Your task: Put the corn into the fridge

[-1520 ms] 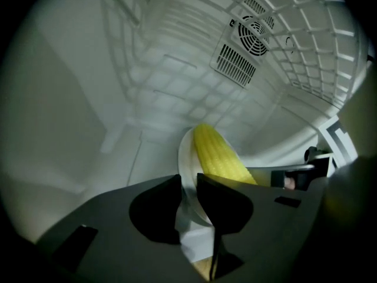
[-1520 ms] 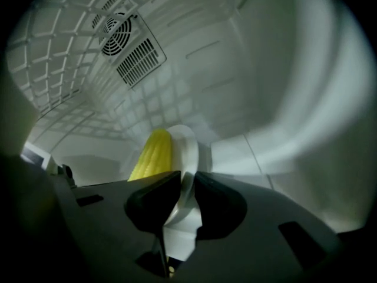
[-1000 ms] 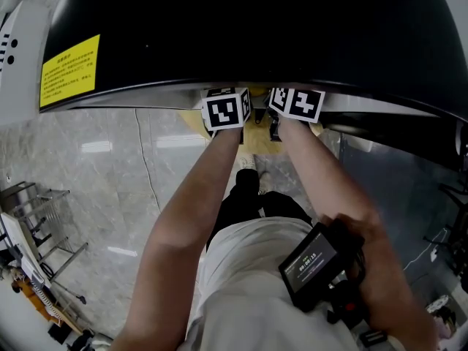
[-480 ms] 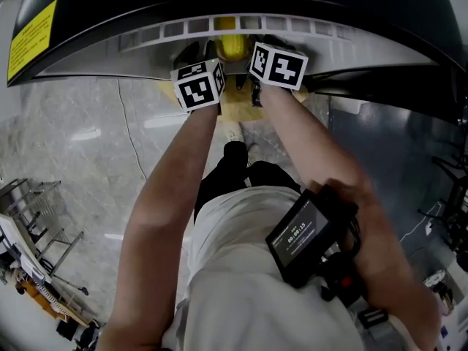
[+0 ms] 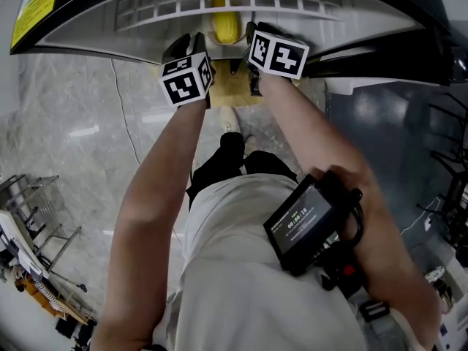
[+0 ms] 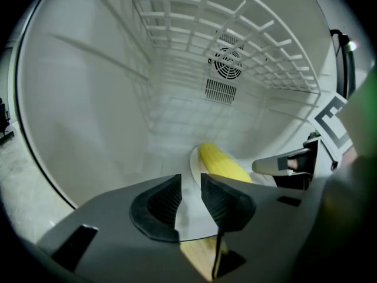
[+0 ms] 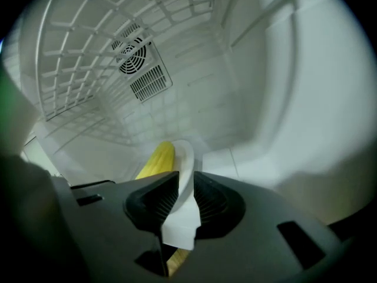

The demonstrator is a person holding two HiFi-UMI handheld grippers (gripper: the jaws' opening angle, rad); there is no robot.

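Note:
A yellow corn cob (image 5: 224, 26) (image 6: 221, 163) (image 7: 156, 160) lies on a white plate (image 6: 194, 165) (image 7: 186, 152) held inside the white fridge compartment. My left gripper (image 5: 194, 41) (image 6: 191, 196) is shut on the plate's near rim. My right gripper (image 5: 252, 29) (image 7: 186, 196) has the plate's opposite rim between its pads; its jaws are closing and both pads touch the rim. In the left gripper view the right gripper's fingers (image 6: 288, 164) show beside the corn. The head view hides most of the plate behind the marker cubes.
A white wire shelf (image 5: 219, 2) (image 6: 247, 22) spans above the plate, with a round fan vent (image 6: 227, 58) (image 7: 135, 55) on the back wall. A tan wooden surface (image 5: 234, 90) lies below the grippers. A dark panel (image 5: 409, 57) stands at the right.
Both grippers have risen with the plate. The fridge's white inside and wire shelf have come into the head view, and the corn now shows between the marker cubes.

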